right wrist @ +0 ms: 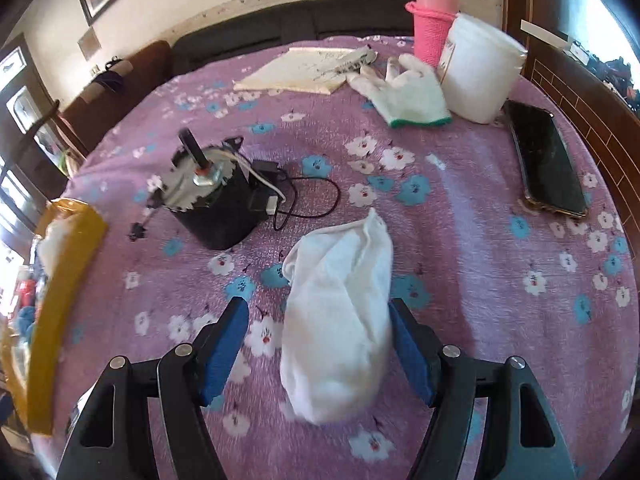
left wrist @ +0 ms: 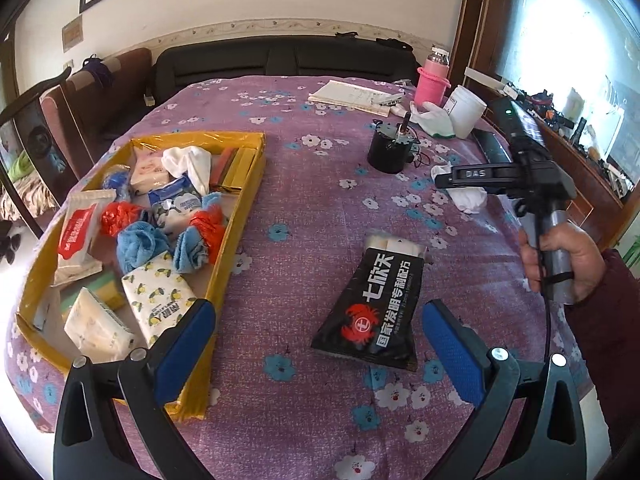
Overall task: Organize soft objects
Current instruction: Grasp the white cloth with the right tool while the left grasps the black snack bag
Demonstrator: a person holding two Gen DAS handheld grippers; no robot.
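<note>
Right wrist view: the open right hand-held gripper [right wrist: 318, 336] straddles a white cloth [right wrist: 340, 316], its near end blurred.

My left gripper [left wrist: 318, 332] points down at a slant with its blue-padded jaws spread wide and nothing between them, the left pad's tip [left wrist: 200, 312] well apart from the right one. My right gripper [right wrist: 318, 320] also tilts downward, jaws standing apart, the blue pads [right wrist: 228, 340] not pressing on anything. In the left wrist view my right hand [left wrist: 560, 256] is wrapped around the gripper's handle, fingers curled about the grip, with a dark red sleeve [left wrist: 608, 320] running back from the wrist.
</note>
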